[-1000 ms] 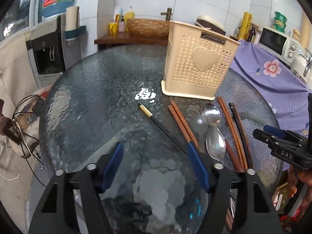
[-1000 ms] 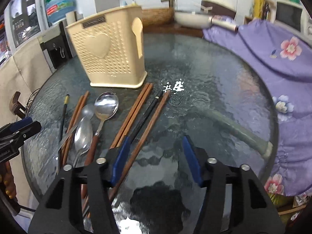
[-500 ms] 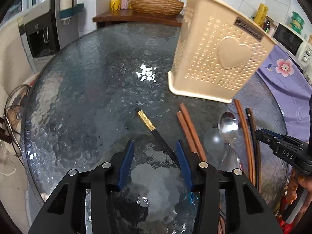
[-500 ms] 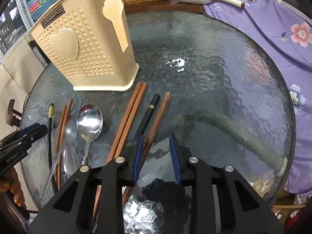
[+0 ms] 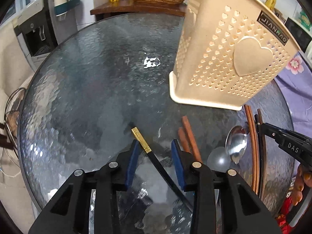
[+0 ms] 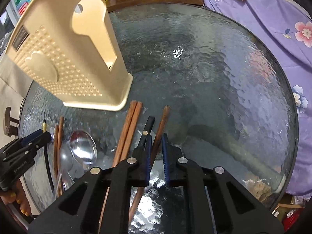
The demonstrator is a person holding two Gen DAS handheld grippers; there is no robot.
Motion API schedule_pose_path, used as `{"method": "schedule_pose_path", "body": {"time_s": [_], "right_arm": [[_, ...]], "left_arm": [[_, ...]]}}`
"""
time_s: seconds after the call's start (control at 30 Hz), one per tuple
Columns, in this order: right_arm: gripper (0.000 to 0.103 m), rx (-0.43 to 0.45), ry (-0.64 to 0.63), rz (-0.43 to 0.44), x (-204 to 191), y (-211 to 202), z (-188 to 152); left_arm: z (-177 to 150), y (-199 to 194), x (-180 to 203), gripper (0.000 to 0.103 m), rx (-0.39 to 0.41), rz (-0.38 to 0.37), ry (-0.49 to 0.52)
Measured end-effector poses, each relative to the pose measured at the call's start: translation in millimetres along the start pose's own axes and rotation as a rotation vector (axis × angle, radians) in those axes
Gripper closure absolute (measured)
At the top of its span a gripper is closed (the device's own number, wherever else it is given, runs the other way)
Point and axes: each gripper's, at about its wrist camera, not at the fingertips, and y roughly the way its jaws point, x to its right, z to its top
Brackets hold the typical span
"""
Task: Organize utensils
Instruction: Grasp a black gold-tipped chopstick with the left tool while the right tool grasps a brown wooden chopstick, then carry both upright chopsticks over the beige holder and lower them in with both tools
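Two grippers worked at once over the glass table. Left gripper: its jaws were closing, a black chopstick with a gold end lying between them, pads not yet pressing. Right gripper: pinched on a brown chopstick, a black-tipped one just to its left. Ahead of both stood the cream utensil holder, upright and empty-looking. For a sound pick, each stick probably needed pinching alone, clear of its neighbours, then lifting level before tilting toward the holder. Legible writing: "JIANHAO" on the holder's plate; "DAS" on the right gripper's side, seen from the left wrist.
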Motion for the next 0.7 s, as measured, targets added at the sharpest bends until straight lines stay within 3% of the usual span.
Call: {"method": "schedule_pose_path", "body": {"time_s": [0.1, 0.27, 0.4, 0.5, 0.7], "right_arm": [[0.095, -0.004, 0.013, -0.002, -0.5, 4.9, 7.7], [0.095, 0.016, 0.028, 0.004, 3.0, 9.9, 14.2], [0.095, 0.044, 0.035, 0.034, 8.8, 9.8, 8.6], [0.095, 0.086, 0.056, 0.055, 19.1, 6.9, 6.0], [0.095, 0.217, 0.026, 0.089, 25.8, -28.9, 3.0]], "left_arm": [[8.6, 7.8, 5.5, 0.088, -0.005, 0.041, 0.027], [19.5, 13.9, 5.4, 0.095, -0.004, 0.040, 0.009], [23.2, 17.2, 8.2, 0.096, 0.014, 0.052, 0.010], [25.0, 18.4, -0.4, 0.096, 0.019, 0.019, -0.020], [32.4, -2.9, -16.9, 0.096, 0.106, -0.041, -0.050]]}}
